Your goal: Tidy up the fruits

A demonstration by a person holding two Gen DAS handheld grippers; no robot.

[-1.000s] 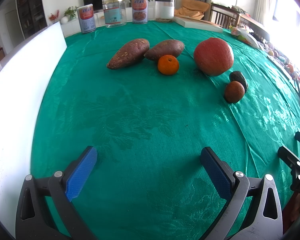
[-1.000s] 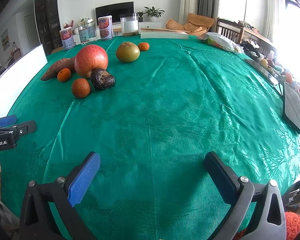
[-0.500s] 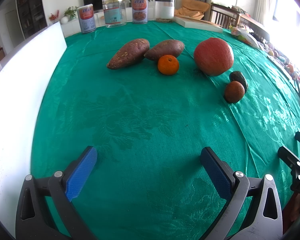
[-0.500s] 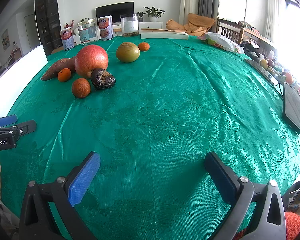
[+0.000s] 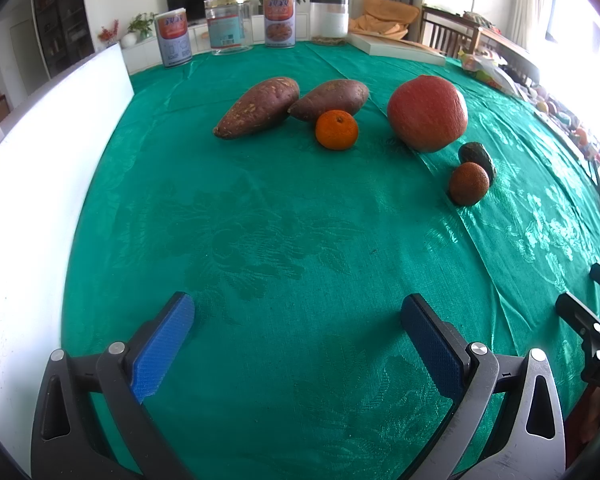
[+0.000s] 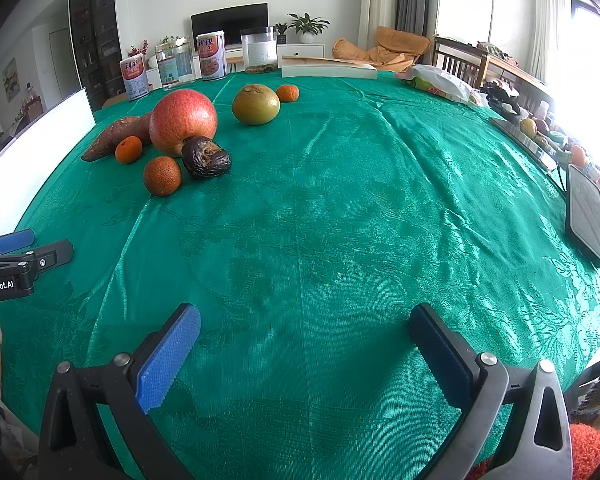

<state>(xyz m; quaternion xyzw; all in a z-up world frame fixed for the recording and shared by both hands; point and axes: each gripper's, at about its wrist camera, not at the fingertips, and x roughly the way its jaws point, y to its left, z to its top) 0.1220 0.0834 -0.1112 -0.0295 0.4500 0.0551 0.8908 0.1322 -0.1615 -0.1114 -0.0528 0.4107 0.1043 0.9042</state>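
On the green tablecloth (image 5: 280,240) lie two sweet potatoes (image 5: 258,107), a small orange (image 5: 337,129), a big red pomelo (image 5: 427,113), a dark avocado (image 5: 478,157) and a rough dark-orange fruit (image 5: 469,183). In the right wrist view the same group sits far left: the pomelo (image 6: 183,120), the avocado (image 6: 206,157), the rough fruit (image 6: 162,176). A green-yellow fruit (image 6: 255,104) and a small tangerine (image 6: 287,93) lie farther back. My left gripper (image 5: 298,320) is open and empty, well short of the fruit. My right gripper (image 6: 304,330) is open and empty over bare cloth.
A white board (image 5: 32,168) stands along the table's left edge. Cans and jars (image 5: 278,20) and a flat white box (image 6: 328,70) stand at the far edge. A dark tablet (image 6: 586,216) and a tray of items (image 6: 540,136) lie at the right.
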